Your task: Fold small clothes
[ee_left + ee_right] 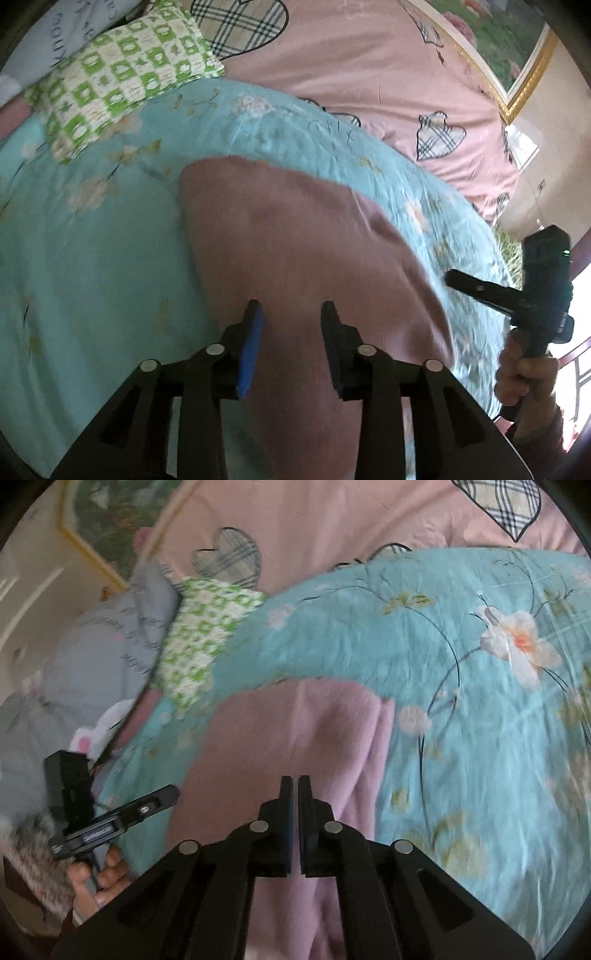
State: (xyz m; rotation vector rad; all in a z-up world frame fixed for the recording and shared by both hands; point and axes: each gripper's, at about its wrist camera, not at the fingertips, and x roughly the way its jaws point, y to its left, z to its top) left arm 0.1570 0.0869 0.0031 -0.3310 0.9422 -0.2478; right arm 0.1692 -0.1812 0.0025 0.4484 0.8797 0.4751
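1. While both views are motion-blurred, the left gripper at lower centre of the left wrist view shows its jaws clearly parted, one blue pad visible, nothing between them; pink garment lies just past the tips, contact cannot be told.
2. Right gripper at lower centre of the right wrist view has jaws nearly together, thin slit only; whether any cloth is pinched cannot be told.
3. Pink garment fills centre and bottom of both views, soft fleecy knit, rounded top edge, a lengthwise fold ridge on its right side.
4. It lies on a teal quilt, crinkled, printed with pale flowers.
5. Green-and-white checked pillow upper left, resting on the quilt's far edge.
6. Pink sheet with plaid heart shapes beyond, upper frame.
7. Gold-framed picture upper right corner.
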